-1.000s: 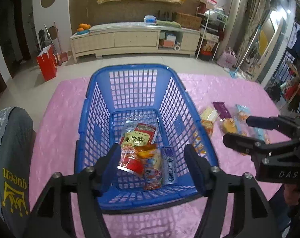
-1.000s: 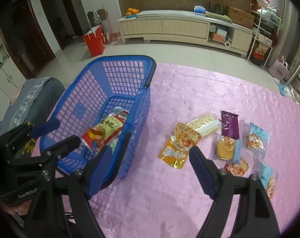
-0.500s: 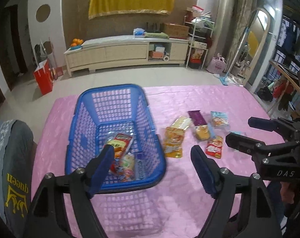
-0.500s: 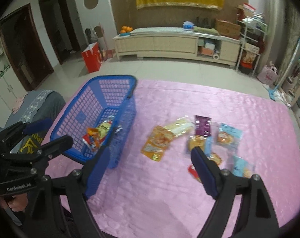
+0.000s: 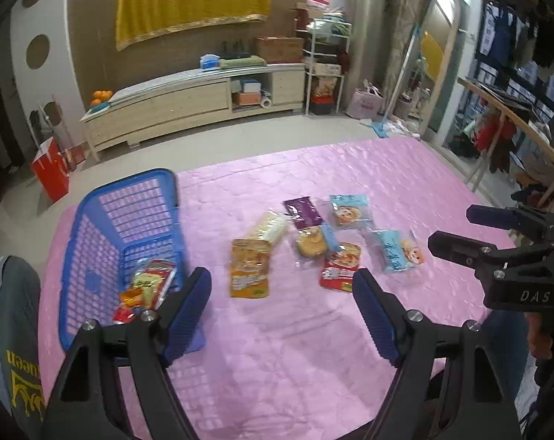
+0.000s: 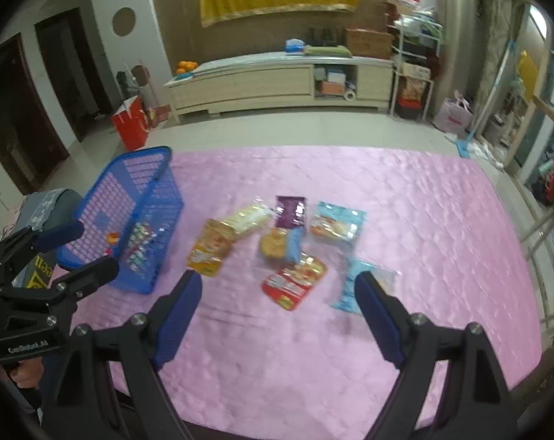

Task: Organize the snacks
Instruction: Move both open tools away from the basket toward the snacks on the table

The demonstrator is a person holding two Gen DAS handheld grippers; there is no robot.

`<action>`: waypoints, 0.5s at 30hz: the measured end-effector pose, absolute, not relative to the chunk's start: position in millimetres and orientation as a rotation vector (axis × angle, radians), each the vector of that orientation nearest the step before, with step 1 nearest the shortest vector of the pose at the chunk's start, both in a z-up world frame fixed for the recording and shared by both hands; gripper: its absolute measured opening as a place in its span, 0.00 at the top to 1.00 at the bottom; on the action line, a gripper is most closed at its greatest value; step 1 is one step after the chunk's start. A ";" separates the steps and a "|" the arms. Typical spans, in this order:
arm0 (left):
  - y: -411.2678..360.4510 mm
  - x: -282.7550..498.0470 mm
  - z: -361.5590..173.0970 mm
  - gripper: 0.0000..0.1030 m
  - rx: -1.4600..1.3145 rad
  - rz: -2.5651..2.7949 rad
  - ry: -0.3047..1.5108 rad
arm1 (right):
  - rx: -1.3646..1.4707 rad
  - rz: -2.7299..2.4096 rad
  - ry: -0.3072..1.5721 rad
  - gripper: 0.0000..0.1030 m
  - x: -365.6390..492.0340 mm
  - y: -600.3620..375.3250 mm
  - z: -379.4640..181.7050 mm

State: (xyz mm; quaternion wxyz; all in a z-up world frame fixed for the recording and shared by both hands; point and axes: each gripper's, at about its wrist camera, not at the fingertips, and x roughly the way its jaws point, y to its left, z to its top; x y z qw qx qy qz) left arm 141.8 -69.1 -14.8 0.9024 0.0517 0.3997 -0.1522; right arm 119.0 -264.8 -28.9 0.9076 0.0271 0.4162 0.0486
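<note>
A blue plastic basket (image 5: 123, 190) (image 6: 141, 154) stands at the left of the pink cloth, with a few snack packs (image 5: 148, 286) lying in it. To its right, loose on the cloth, lie an orange pack (image 5: 249, 267) (image 6: 211, 245), a pale cracker pack (image 5: 269, 227), a purple pack (image 5: 302, 211), a round cake pack (image 5: 311, 244), a red pack (image 5: 341, 266) (image 6: 295, 280) and two light blue packs (image 5: 350, 211). My left gripper (image 5: 280, 282) (image 6: 93, 247) hangs open above the cloth, nearer than the orange pack. My right gripper (image 6: 277, 282) (image 5: 456, 229) is open too, nearer than the red pack. Neither holds anything.
The pink cloth (image 5: 295, 330) covers a wide table whose far edge meets a tiled floor. A grey cushion with yellow print (image 5: 13, 311) sits left of the basket. A red paper bag (image 5: 51, 176) and a long low cabinet (image 5: 189, 99) stand beyond.
Both grippers have pulled back and up, and swung right, away from the basket. The left one was over the basket and now hangs over the cloth. Its jaws stand wider.
</note>
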 end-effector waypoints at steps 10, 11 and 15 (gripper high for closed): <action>-116.0 160.7 -39.0 0.25 0.141 -0.339 0.889 | 0.135 0.042 0.923 0.15 126.1 -323.9 -59.0; -120.7 164.2 -42.4 0.25 0.148 -0.340 0.896 | 0.143 0.043 0.930 0.15 128.0 -327.8 -62.5; -132.0 175.5 -55.7 0.25 0.169 -0.339 0.924 | 0.168 0.040 0.969 0.15 136.8 -339.9 -80.6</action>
